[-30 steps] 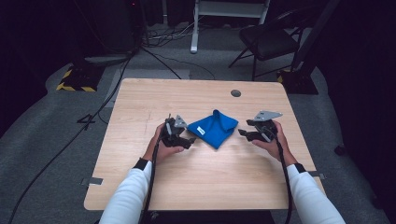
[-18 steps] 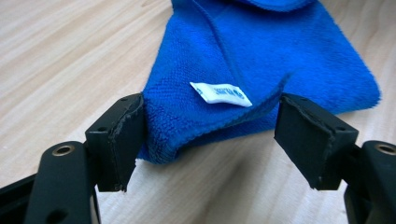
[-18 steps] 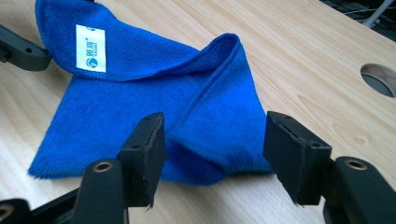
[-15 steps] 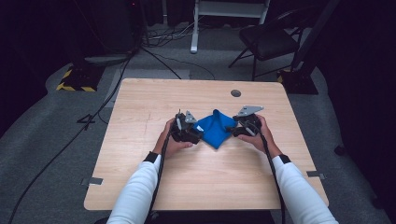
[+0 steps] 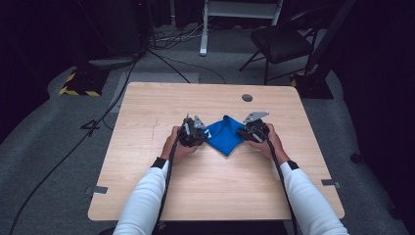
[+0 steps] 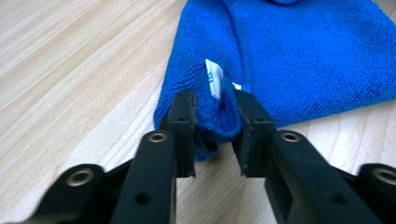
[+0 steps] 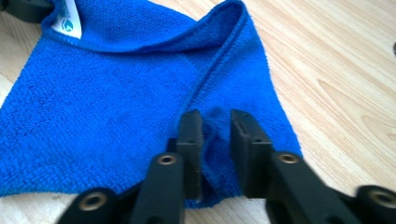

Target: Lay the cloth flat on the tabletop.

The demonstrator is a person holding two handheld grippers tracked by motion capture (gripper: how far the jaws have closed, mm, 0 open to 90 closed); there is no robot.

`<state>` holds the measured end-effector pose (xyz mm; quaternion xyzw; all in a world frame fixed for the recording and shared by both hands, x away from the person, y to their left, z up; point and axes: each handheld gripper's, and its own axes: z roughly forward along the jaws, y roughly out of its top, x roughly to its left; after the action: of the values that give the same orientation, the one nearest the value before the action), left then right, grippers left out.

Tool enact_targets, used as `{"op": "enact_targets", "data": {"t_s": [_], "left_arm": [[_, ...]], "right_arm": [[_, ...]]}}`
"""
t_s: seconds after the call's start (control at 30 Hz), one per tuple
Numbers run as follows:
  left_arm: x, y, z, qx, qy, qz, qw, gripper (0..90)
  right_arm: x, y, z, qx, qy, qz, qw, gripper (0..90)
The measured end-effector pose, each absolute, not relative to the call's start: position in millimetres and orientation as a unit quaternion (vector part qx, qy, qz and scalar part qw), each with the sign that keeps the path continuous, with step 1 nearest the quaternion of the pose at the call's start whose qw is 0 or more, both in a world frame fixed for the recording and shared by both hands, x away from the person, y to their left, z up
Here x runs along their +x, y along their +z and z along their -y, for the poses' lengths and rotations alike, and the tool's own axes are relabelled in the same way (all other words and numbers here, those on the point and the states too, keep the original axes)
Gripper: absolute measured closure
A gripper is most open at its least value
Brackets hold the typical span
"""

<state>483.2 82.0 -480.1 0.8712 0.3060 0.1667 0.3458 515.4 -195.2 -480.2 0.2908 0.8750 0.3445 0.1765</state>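
a blue cloth (image 5: 224,135) lies near the middle of the tabletop (image 5: 147,117), partly folded, with a raised ridge running along its far side. the left hand-held gripper (image 5: 198,139) sits at the cloth's left corner and the right hand-held gripper (image 5: 241,134) at its right corner, so the cloth spans the gap between the two hands — its long axis runs straight from one gripper to the other, across the person's front.

in the left gripper view the jaws have just been closing and now pinch a bunched corner of the cloth (image 6: 299,56), right beside a small white label (image 6: 214,79); the fabric bulges between the pads, so this side is grasping the cloth. in the right gripper view the jaws have likewise just been closing, and a fold of the cloth's near corner (image 7: 140,93) is squeezed between them, so the right side is grasping it as well. the white label (image 7: 69,21) shows at the far corner there, next to the other gripper.

neither hand is nearer — each holds its own end. the coming move likely turns on this opposition: the corners lie on one line, so lifting or drawing the hands apart along it would probably pull the cloth taut and open the fold.
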Motion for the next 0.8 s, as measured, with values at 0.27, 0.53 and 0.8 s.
{"op": "enact_targets", "data": {"t_s": [0.27, 0.53, 0.8], "left_arm": [[478, -468, -90, 0.863, 0.178, -0.311, 0.356, 78.6], [465, -444, -95, 0.860, 0.198, -0.288, 0.373, 79.4], [456, -436, -101, 0.863, 0.199, -0.275, 0.374, 78.4]], "right_arm": [[506, -462, 211, 0.296, 0.376, -0.859, 0.184, 86.1], [490, -435, 226, 0.284, 0.416, -0.840, 0.203, 88.7], [479, -422, 235, 0.279, 0.437, -0.829, 0.210, 89.1]]}}
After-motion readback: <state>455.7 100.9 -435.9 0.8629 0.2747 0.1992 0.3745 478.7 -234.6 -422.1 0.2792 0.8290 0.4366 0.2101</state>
